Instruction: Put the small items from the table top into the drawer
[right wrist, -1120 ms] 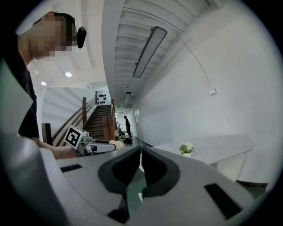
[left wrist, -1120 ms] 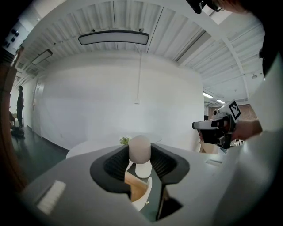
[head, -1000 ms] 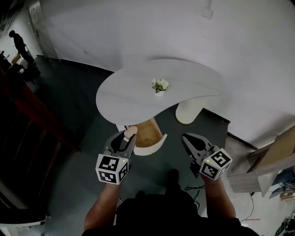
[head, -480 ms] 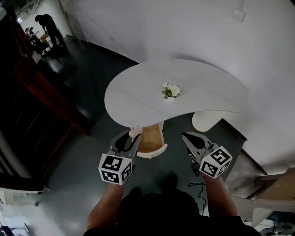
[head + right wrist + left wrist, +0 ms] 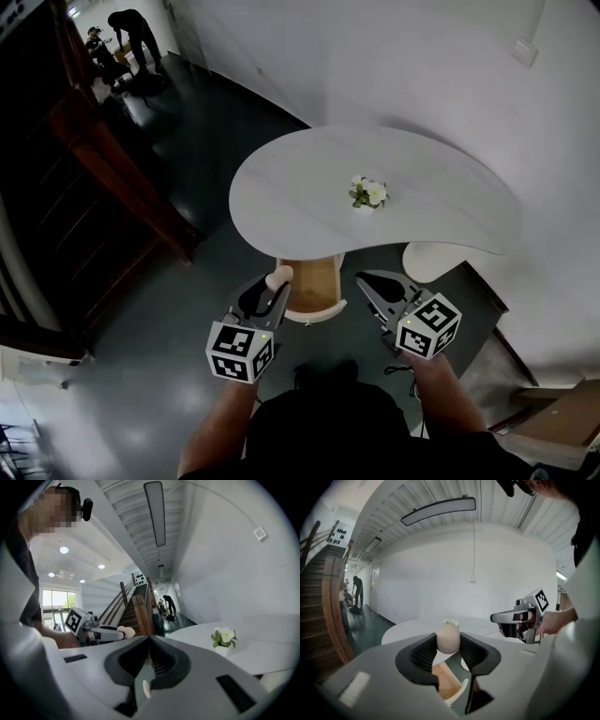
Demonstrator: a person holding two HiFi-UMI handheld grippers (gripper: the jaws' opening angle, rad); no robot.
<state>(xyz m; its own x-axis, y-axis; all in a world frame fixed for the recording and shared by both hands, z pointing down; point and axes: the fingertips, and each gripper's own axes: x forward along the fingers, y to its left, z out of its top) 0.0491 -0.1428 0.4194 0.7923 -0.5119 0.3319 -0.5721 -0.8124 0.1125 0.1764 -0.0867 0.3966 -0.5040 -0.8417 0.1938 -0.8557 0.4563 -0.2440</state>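
Pointing forward side by side, left tool (image 5: pixel 269 287) grips egg (image 5: pixel 448 638), right tool (image 5: pixel 365 280) closed.

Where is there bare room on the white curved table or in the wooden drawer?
The white curved table top is bare apart from the small potted white flower near its middle: wide free patches either side. The open wooden drawer under its near edge looks empty. Tightest by the drawer front, between left gripper and right gripper.

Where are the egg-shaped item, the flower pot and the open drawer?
egg-shaped item (image 5: pixel 448 638): left gripper view, its rounded middle.
flower pot (image 5: pixel 367 196): head view, the blooms.
open drawer (image 5: pixel 313 281): head view, its bare wooden bottom.
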